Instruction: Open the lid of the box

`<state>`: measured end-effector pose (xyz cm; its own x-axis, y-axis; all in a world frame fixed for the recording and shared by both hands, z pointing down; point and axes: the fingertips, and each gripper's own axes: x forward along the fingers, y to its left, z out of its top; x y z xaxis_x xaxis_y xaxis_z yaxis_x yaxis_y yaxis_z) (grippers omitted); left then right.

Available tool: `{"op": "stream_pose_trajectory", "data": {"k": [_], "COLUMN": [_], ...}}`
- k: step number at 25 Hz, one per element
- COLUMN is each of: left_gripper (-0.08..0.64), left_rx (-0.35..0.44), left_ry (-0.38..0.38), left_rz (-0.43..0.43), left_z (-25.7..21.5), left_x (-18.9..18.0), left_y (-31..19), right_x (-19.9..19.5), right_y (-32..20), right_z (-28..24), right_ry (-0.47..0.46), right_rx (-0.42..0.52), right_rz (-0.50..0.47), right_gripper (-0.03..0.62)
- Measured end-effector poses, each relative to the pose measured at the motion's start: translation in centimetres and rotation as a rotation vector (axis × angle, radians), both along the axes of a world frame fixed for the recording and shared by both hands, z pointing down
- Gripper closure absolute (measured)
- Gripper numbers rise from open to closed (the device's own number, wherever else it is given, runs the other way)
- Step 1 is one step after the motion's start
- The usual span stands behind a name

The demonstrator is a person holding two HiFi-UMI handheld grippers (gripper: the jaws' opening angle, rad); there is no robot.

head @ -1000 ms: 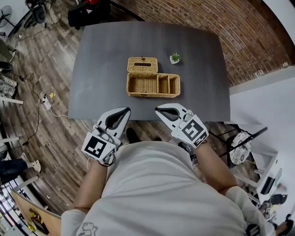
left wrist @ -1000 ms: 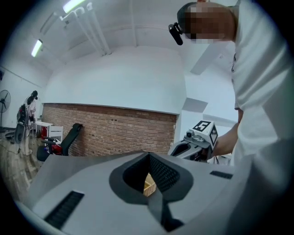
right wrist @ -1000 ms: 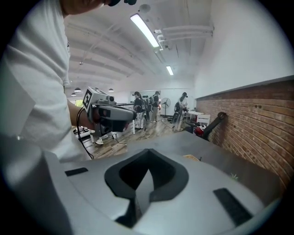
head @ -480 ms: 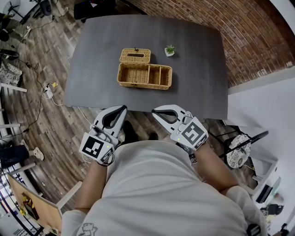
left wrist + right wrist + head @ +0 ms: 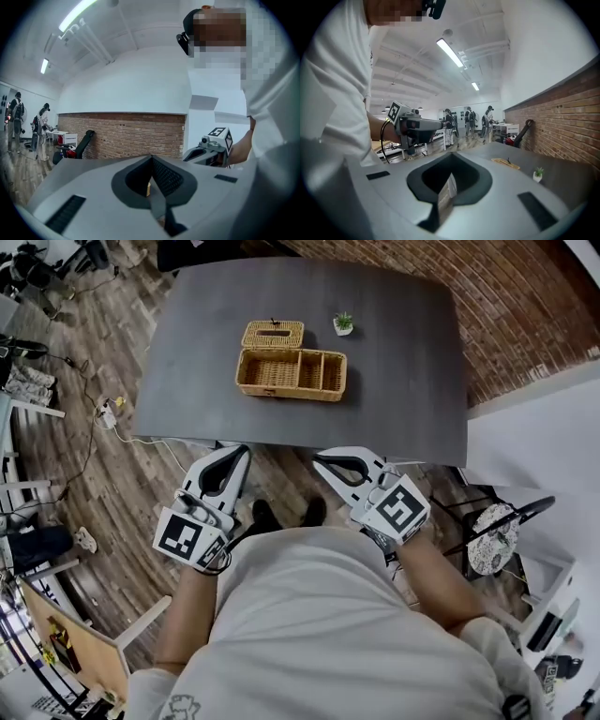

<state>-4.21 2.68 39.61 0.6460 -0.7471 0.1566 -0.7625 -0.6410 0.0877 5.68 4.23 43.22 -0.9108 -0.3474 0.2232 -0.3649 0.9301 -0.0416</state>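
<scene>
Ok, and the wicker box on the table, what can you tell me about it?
The box is a long tan woven basket with three sections, one wide at left, two narrow at right, seemingly empty. Its slotted woven lid lies flat behind the left half, already open. It sits level on the dark grey table, nothing else touching it; a small potted plant stands apart behind its right end.

Bare tabletop (image 5: 281,423) between near edge and wicker box (image 5: 291,373); small potted plant (image 5: 343,323) near box's far right corner.
</scene>
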Motion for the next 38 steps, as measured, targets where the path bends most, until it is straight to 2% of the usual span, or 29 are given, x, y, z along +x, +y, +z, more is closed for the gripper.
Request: {"op": "stream_pose_trajectory", "data": {"k": [11, 26, 38], "left_gripper": [0.549, 0.549, 0.549], "left_rx": [0.052, 0.054, 0.054], "left_ry": [0.016, 0.033, 0.028], "left_rz": [0.103, 0.187, 0.244], "left_z": [-1.6, -2.7, -2.1], "left_x": [-0.8, -8.9, -12.6], "left_y": [2.9, 10.4, 15.1], "right_x": [-1.5, -9.2, -12.7], "right_y": [3.4, 10.4, 15.2], "right_z": [-1.7, -3.6, -3.7], "right_ry": [0.005, 0.023, -0.006], "right_rx": [0.039, 0.077, 0.114], "right_rz": [0.095, 0.19, 0.27], "right_gripper": [0.588, 0.588, 0.588]}}
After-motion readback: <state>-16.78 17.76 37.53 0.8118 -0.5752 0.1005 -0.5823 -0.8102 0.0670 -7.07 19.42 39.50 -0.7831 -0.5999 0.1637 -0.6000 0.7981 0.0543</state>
